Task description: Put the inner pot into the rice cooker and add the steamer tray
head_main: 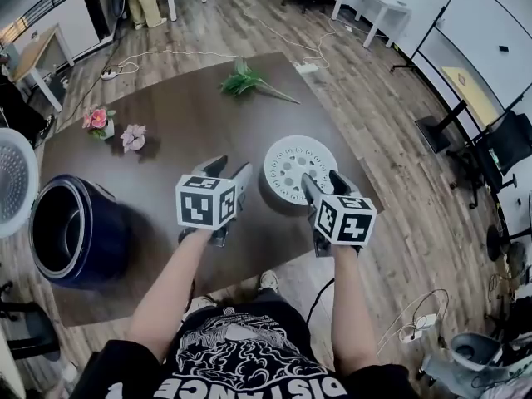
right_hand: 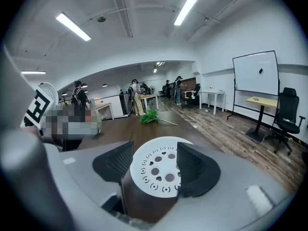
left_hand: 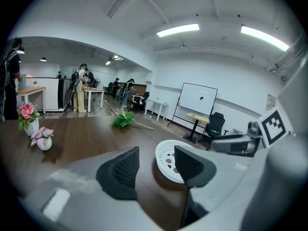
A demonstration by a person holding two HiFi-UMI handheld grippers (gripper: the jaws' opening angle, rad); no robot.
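Now, the left gripper (head_main: 229, 169) and right gripper (head_main: 324, 181) both gape, holding nothing.
The white tray (head_main: 299, 166) lies just ahead, between them.

Right gripper (right_hand: 154, 150): jaws apart, dark ribbed pads (right_hand: 118, 162) holding nothing.
Steamer tray (right_hand: 156, 172): white, round, pierced with holes, lying flat on the brown table (right_hand: 115, 134). It is seen through the gap between the jaws (neither pad touches it).
Leafy sprig (right_hand: 151, 117): green, at the far end of the table.
Whiteboard (right_hand: 255, 73) and black office chair (right_hand: 287, 112): far right, standing on the wood floor (right_hand: 226, 129).
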